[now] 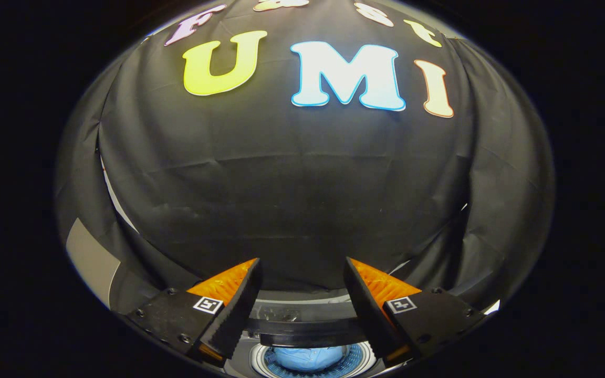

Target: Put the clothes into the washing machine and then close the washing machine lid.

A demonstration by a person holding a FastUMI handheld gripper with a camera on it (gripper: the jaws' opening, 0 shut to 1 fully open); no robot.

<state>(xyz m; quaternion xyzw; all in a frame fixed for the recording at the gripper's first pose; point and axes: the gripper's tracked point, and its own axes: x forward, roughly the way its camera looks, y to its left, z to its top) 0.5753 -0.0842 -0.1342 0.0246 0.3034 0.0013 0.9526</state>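
Gripper [302, 273] hangs wide open, holding nothing, above the washing machine [310, 328]. Blue clothes [305, 358] sit inside the drum, below the fingers. Lid [308, 336] looks only partly across the opening; risk: fingers slip off its dark edge, leaving it ajar.

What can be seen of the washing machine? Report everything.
The washing machine sits below the open gripper, seen between its fingers. Visible are a dark curved band, which may be the lid's edge, and under it a round pale-rimmed drum opening with perforated walls. A blue cloth lies bundled inside. The gripper does not touch it.
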